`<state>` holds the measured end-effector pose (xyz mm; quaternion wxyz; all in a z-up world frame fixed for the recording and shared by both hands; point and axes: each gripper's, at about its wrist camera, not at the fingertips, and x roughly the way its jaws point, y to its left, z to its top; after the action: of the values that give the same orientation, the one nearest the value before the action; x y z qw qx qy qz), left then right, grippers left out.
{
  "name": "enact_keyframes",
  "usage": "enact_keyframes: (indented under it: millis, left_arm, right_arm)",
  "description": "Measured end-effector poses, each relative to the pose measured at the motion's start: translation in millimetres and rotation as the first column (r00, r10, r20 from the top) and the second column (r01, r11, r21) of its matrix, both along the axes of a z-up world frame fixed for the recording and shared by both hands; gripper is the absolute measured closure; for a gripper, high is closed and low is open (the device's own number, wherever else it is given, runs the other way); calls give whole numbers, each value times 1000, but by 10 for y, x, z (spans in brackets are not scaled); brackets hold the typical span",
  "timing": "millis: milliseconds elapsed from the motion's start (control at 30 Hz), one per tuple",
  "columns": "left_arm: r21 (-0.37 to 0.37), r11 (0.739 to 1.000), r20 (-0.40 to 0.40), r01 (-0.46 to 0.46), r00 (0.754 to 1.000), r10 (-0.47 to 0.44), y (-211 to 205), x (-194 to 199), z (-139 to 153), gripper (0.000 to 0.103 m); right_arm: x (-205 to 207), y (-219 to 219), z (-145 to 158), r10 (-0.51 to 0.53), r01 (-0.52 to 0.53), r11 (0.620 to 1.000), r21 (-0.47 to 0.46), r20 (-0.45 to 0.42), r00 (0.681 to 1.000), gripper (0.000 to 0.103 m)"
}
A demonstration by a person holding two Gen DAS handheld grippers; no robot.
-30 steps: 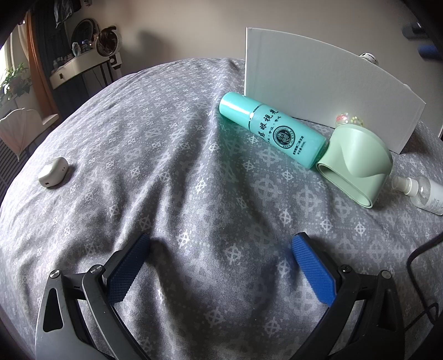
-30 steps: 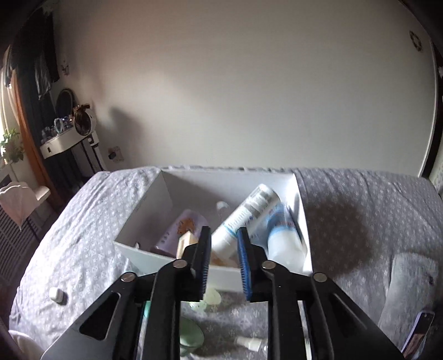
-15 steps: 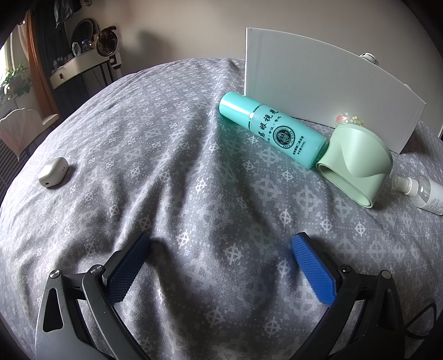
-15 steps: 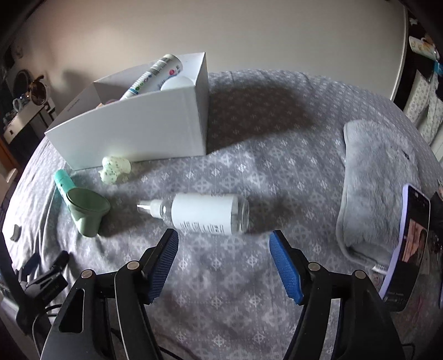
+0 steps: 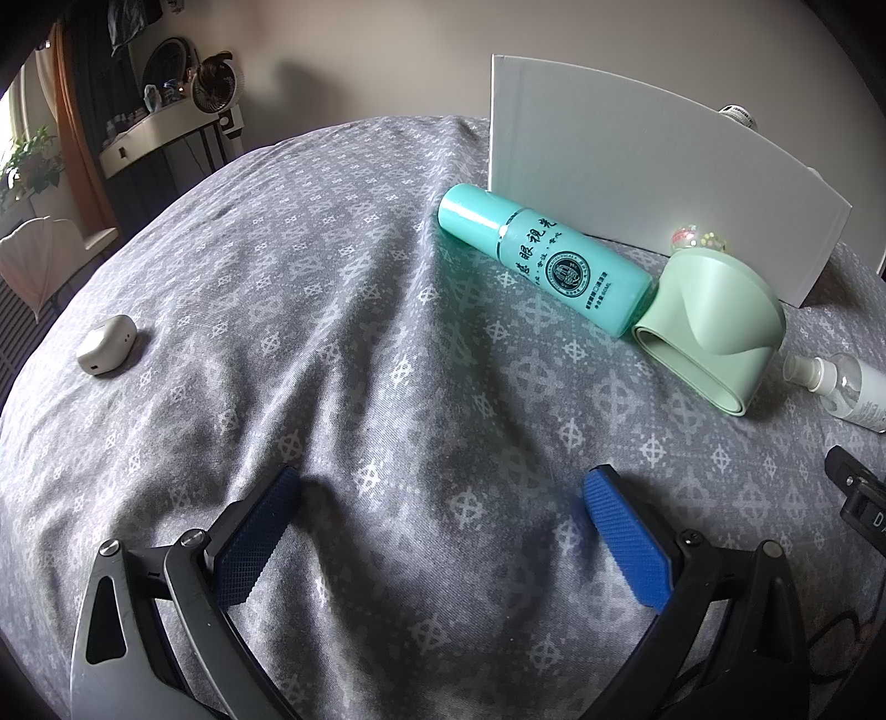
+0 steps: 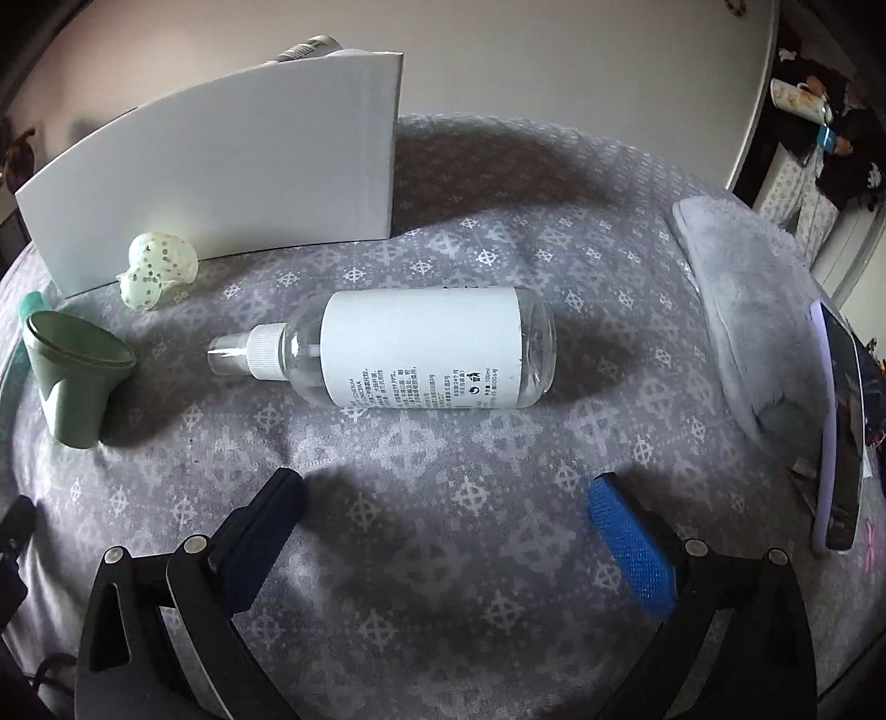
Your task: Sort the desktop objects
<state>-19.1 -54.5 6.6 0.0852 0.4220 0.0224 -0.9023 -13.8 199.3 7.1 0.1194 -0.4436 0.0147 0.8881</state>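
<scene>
A clear spray bottle (image 6: pixel 421 349) with a white label lies on its side on the grey patterned cloth, just ahead of my open, empty right gripper (image 6: pixel 443 509). It also shows at the right edge of the left wrist view (image 5: pixel 847 387). A teal bottle (image 5: pixel 545 266) lies against the white box (image 5: pixel 637 166), touching a pale green funnel-shaped object (image 5: pixel 714 327). My left gripper (image 5: pixel 443 498) is open and empty, well short of the teal bottle. A spotted pale toy (image 6: pixel 158 268) lies by the box (image 6: pixel 221 160).
A small white case (image 5: pixel 105 351) lies on the cloth at the far left. A grey plush pad (image 6: pixel 747 310) and a phone (image 6: pixel 841 432) lie at the right. A bottle cap pokes above the box rim (image 6: pixel 310 50). A black cable clip (image 5: pixel 858 498) sits at the right.
My right gripper left the box, opened wide, and dropped low toward the spray bottle, which now looms larger. The left gripper has stayed put.
</scene>
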Motion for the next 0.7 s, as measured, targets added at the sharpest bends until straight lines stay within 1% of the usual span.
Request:
enact_keyframes:
  millis: [100, 200, 267, 700]
  left_arm:
    - [0, 1000, 0, 0, 1000, 0, 0, 0, 2, 0]
    - [0, 1000, 0, 0, 1000, 0, 1, 0, 0, 0]
    - [0, 1000, 0, 0, 1000, 0, 0, 0, 2, 0]
    - [-2, 1000, 0, 0, 1000, 0, 4, 0, -1, 0]
  right_arm:
    - [28, 52, -13, 2, -2, 1000, -27, -17, 1000, 0]
    - [24, 34, -16, 2, -2, 1000, -8, -12, 1000, 0]
    - [22, 60, -6, 2, -3, 1000, -19, -14, 1000, 0]
    - [-5, 44, -17, 3, -4, 1000, -14, -12, 1000, 0]
